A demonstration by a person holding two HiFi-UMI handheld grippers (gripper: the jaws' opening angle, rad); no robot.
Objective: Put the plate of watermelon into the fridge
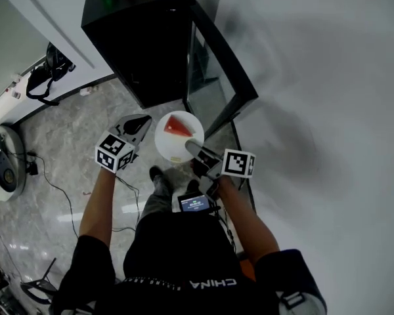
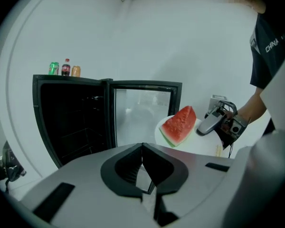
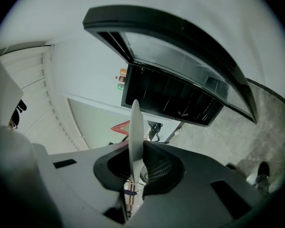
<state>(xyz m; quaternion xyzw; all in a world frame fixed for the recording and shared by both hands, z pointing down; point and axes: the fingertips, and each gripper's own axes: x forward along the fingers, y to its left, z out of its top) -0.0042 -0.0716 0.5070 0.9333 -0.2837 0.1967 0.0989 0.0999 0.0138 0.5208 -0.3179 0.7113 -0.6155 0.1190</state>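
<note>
A white plate (image 1: 171,144) carrying a red watermelon wedge (image 1: 178,126) is held in the air in front of the black fridge (image 1: 134,38). The fridge's glass door (image 1: 218,77) stands open. My right gripper (image 1: 192,147) is shut on the plate's near rim. In the right gripper view the plate (image 3: 135,122) stands edge-on between the jaws of the right gripper (image 3: 135,148), and the wedge's tip (image 3: 120,127) peeks out to its left. My left gripper (image 1: 143,122) hangs just left of the plate, apart from it. The left gripper (image 2: 143,147) is shut on nothing, facing the dark fridge interior (image 2: 71,122) and the wedge (image 2: 179,125).
Three bottles (image 2: 64,69) stand on top of the fridge. The open door juts out on the right, towards the white wall. Cables (image 1: 52,182) trail over the marble floor, and a black bag (image 1: 46,74) lies at the left. A small screen (image 1: 194,203) sits at the person's waist.
</note>
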